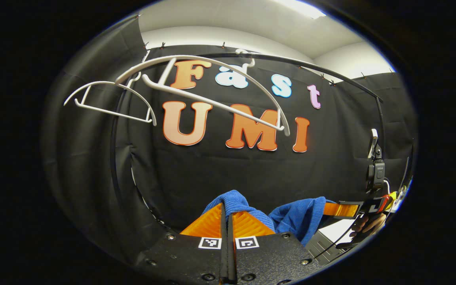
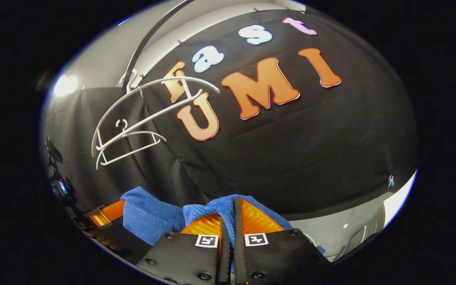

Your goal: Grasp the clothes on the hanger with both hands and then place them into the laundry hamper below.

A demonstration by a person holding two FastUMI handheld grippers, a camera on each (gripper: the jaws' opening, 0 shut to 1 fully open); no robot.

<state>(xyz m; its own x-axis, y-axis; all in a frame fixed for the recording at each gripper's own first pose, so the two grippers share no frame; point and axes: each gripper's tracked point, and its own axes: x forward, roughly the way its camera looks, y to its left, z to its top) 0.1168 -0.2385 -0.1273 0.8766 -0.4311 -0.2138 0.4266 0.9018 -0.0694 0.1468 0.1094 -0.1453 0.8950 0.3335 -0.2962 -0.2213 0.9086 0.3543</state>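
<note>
Nearest my lens in the left gripper view, my left gripper (image 1: 227, 221) has its fingers pressed together on a fold of the blue garment (image 1: 297, 217), which bunches up over the fingertips and drapes away to the right. At the far right of that view I see my right gripper (image 1: 341, 209) pinching the other end of the same cloth, with a hand (image 1: 368, 223) behind it. Above, two white hangers hang bare from a dark curved rail (image 1: 331, 71): a smaller hanger (image 1: 109, 105) at the left and a larger hanger (image 1: 212, 93) beside it. In the right gripper view, the left gripper (image 2: 107, 211) shows at the lower left holding the garment's (image 2: 152, 217) far end; in front of me the right gripper (image 2: 230, 221) is closed tight on a ridge of the blue cloth squeezed between both fingers. The hangers (image 2: 133, 122) sit up at the left, well above the cloth. I cannot see the hamper from here.
</note>
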